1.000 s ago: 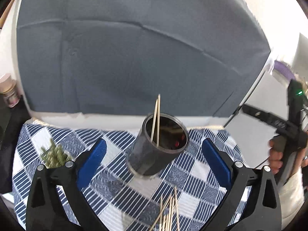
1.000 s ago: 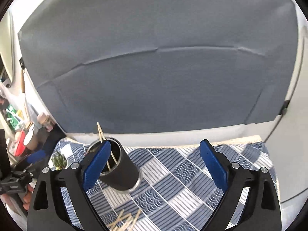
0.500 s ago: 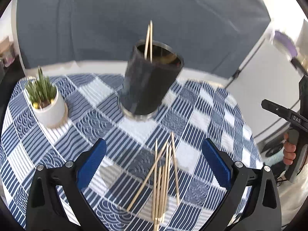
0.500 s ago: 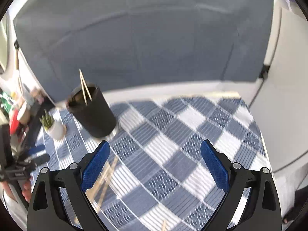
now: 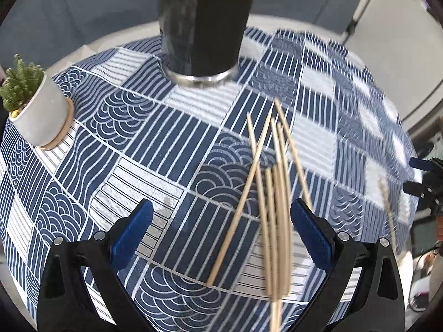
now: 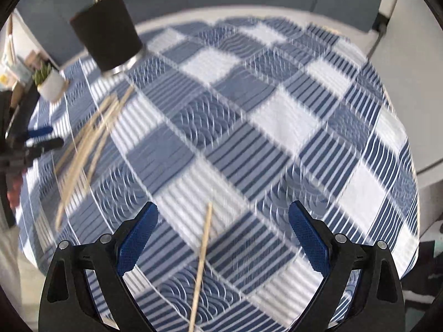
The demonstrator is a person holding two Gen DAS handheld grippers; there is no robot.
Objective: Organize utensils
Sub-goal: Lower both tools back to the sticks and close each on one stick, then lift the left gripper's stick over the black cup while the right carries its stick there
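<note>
1. The left gripper (image 5: 221,232) hangs over the table (image 5: 171,149), which carries a blue and white patterned cloth; its jaws stand wide open and hold nothing
2. A loose bundle of wooden skewers (image 5: 272,193) lies flat on the cloth, and its near ends lie between the two blue pads (image 5: 130,232), closer to the right one
3. One skewer of the bundle crosses the others at a slant, and the rest lie almost side by side
4. The dark cup (image 5: 205,22) stands upright on the cloth beyond the skewers, apart from them, with a metal ring at its base
5. In the right wrist view two thin sticks rise above the rim of this cup (image 6: 106,30)
6. A small potted plant (image 5: 36,110) in a white pot stands on a round coaster near the left edge of the table
7. The right gripper (image 6: 221,235) hangs over the near right part of the table, with its jaws also wide open and empty
8. A single skewer (image 6: 203,260) lies on the cloth between its pads, well apart from the bundle (image 6: 88,144)
9. The right wrist view is blurred, so fine details of the bundle cannot be told there
</note>
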